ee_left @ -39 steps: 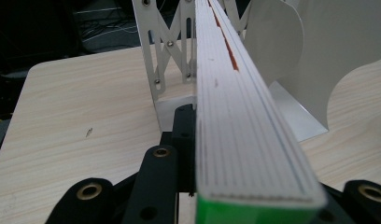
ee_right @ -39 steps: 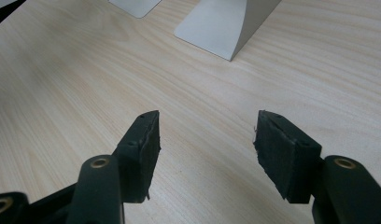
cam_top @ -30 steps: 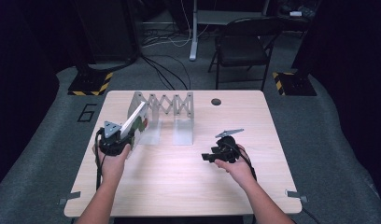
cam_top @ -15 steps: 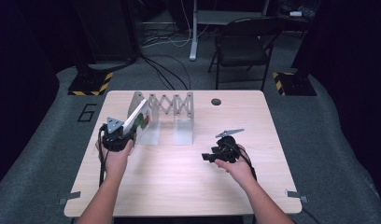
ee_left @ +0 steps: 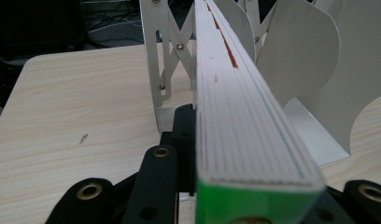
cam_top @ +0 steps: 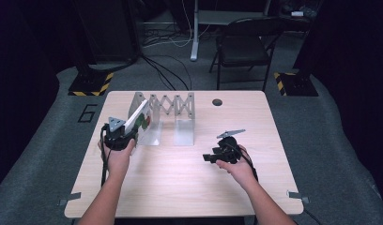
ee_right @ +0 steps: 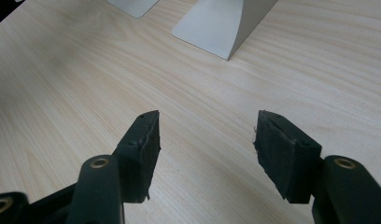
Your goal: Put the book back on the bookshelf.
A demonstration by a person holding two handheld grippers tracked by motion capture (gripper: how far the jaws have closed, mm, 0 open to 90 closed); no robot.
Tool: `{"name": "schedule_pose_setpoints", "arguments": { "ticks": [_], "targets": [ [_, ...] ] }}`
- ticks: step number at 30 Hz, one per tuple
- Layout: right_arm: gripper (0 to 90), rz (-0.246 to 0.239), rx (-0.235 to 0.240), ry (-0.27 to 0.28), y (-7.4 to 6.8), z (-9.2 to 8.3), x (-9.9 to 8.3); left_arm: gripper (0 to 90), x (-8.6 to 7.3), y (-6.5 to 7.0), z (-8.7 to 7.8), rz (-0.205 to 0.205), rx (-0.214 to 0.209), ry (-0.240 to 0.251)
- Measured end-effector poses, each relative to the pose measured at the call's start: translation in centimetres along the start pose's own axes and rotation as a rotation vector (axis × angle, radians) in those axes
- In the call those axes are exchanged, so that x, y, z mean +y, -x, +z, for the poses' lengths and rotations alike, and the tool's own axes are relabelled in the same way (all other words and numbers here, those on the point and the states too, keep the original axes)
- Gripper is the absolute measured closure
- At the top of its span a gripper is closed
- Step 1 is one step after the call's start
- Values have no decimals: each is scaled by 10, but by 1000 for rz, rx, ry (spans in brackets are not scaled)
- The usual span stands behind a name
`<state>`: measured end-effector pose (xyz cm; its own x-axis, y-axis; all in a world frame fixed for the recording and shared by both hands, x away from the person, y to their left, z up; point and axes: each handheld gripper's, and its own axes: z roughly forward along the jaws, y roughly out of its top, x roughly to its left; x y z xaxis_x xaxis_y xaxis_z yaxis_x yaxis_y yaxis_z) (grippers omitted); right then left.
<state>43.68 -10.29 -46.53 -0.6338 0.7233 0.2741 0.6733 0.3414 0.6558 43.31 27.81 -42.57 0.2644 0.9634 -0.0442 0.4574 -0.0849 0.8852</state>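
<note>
Book (ee_left: 247,135) sits clamped in our left tongs (cam_top: 118,136), tilted against the rack (cam_top: 173,108) near the surface's (cam_top: 180,187) far-left corner, ready for slotting in. Our right tongs (ee_right: 205,140) wait apart, empty, near the right edge.

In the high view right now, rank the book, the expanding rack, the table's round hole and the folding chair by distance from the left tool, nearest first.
1. Book: clamped in the left tool, tilted toward the rack.
2. Expanding rack: just beyond and right, at the table's back left.
3. Round hole: farther right, near the back edge.
4. Folding chair: on the floor behind the table.
</note>
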Motion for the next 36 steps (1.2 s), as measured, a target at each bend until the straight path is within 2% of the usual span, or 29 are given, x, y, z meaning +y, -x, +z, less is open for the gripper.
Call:
{"name": "schedule_pose_setpoints", "arguments": {
  "ticks": [12,19,20,22,23,26,28,36],
  "targets": [
    [402,-8,-1,3,1,0,0,754,0,4,6,-2,-1,-8],
    [402,-5,2,4,1,-1,0,754,0,6,11,-16,8,-6],
    [402,-4,2,4,1,-1,0,755,0,6,12,-6,11,-6],
    [402,-4,2,4,1,-1,0,754,-1,7,14,-17,12,-8],
    [402,-4,2,4,1,-1,0,754,-1,6,14,-6,14,-11],
    [402,-10,1,7,2,0,0,754,-2,7,17,-20,16,-14],
    [402,-5,1,4,1,-1,0,754,-2,6,18,-13,19,-13],
    [402,-11,1,7,2,0,0,754,-4,9,24,-16,14,-22]
  ]
}}
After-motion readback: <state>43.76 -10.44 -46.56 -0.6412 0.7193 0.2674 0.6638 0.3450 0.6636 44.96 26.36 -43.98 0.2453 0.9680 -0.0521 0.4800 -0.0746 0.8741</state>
